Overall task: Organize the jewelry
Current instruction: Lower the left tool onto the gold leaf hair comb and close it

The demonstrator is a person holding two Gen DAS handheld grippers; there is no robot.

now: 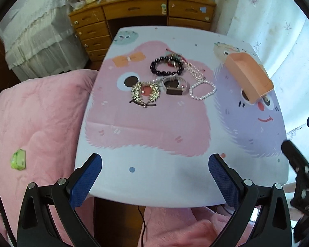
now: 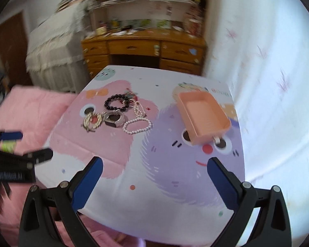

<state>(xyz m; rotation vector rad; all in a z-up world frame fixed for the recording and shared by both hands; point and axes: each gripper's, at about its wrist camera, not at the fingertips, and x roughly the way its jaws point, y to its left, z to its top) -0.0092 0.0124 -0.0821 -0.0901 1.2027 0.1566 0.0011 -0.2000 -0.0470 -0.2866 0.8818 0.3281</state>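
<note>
Jewelry lies in a cluster on the cartoon-print table [image 1: 154,175]: a gold leaf bracelet [image 1: 145,92], a silver watch [image 1: 175,86], a white pearl bracelet [image 1: 203,90], a dark bead bracelet [image 1: 166,66] and a pearl chain [image 1: 195,70]. An empty orange tray [image 1: 249,78] sits at the right. In the right wrist view the tray [image 2: 204,117] and the pearl bracelet [image 2: 137,126] show too. My left gripper [image 1: 155,164] is open and empty above the near table edge. My right gripper [image 2: 154,166] is open and empty, also near the front edge.
A pink blanket [image 1: 37,123] covers the bed at the left, with a green packet [image 1: 18,159] on it. A wooden desk [image 1: 142,14] stands behind the table. A white curtain [image 1: 288,51] hangs at the right.
</note>
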